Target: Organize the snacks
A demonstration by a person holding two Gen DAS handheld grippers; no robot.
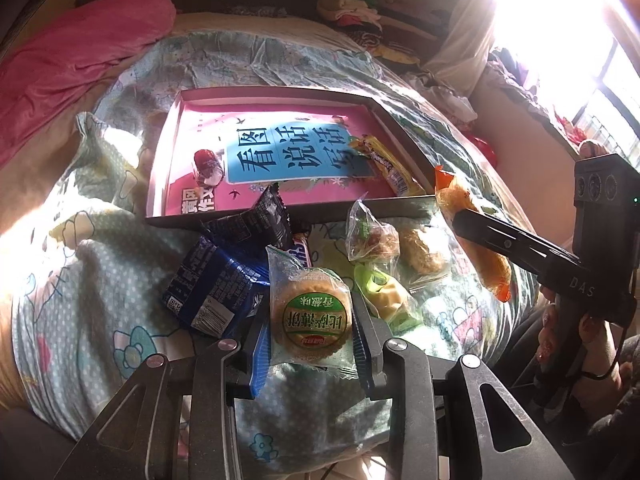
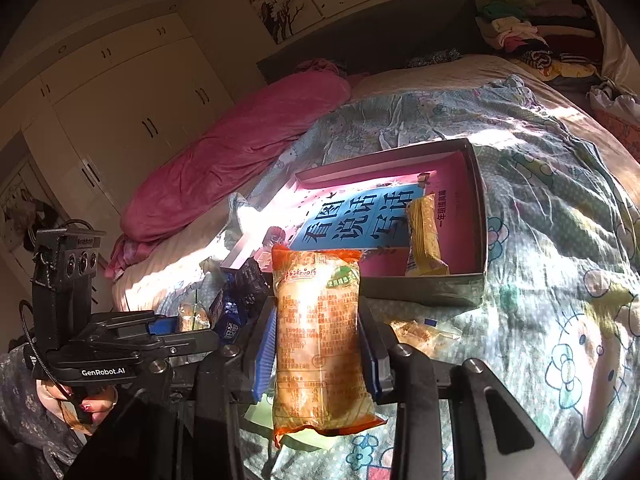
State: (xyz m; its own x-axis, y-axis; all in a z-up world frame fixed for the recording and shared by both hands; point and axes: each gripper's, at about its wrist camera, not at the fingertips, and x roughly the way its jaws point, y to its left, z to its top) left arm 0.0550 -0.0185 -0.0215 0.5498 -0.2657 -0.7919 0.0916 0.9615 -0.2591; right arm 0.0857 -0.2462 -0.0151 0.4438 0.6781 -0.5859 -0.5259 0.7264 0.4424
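Pinching a round biscuit packet [image 1: 311, 319] low in the centre of its frame, the left gripper [image 1: 311, 344] has its jaws narrowed onto the clear wrapper. The right gripper [image 2: 318, 344] clamps a long orange-ended bread packet [image 2: 318, 332] the same way — jaws narrow, packet upright between the pads. Above each, toward mid-frame, sits the shallow box [image 1: 404, 142] with a pink book [image 1: 280, 152], a yellow bar [image 1: 386, 166] and a small red-wrapped sweet [image 1: 208, 166] inside. Loose snacks — a blue packet [image 1: 216, 288] among them — lie on the patterned quilt [image 1: 80, 280].
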